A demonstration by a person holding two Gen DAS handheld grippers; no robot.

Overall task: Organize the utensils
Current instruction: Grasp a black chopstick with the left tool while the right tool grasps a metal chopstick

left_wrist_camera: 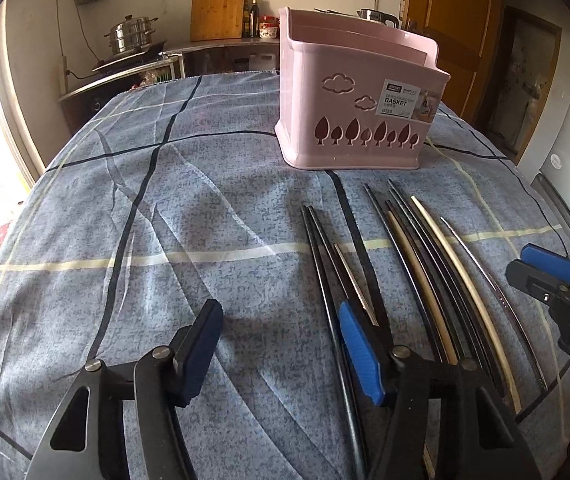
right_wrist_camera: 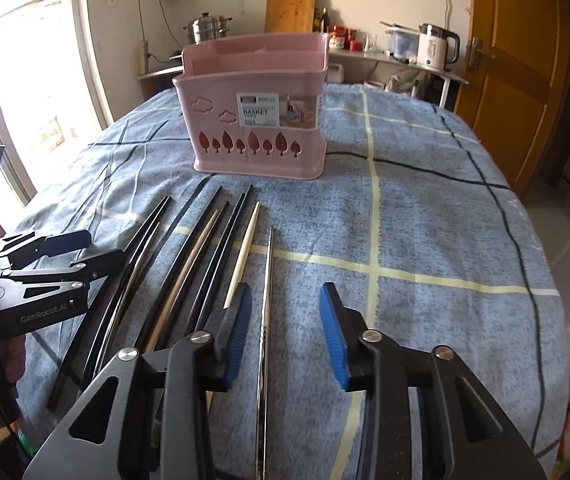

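L wrist view: left gripper (left_wrist_camera: 281,344) jaws part-open, nothing between the pads, only cloth under the gap; its right blue pad (left_wrist_camera: 359,350) sits over the leftmost black chopsticks (left_wrist_camera: 327,276), contact can't be told. R gripper shows here only at the far right edge. R wrist view: right gripper (right_wrist_camera: 287,334) jaws part-open w/ the metal chopstick (right_wrist_camera: 268,276) running up through the gap, pads not pressing on it; left gripper's body visible at the left edge. R view alone shows the white kettle (right_wrist_camera: 435,46) and the door handle; L view alone shows the table's left cloth edge by the window. Pink basket (right_wrist_camera: 259,110) stands upright at the far side of the table, apart from the chopstick tips, empty as far as seen. Blue checked cloth (right_wrist_camera: 425,220) bare right of the metal stick and left of the row in L view: open room both sides. Count, approx (overlap): 2 pale chopsticks (right_wrist_camera: 245,246), 2 metal, abt 7–8 black, all lying roughly parallel, tips toward the basket. 1 basket, 2 grippers.
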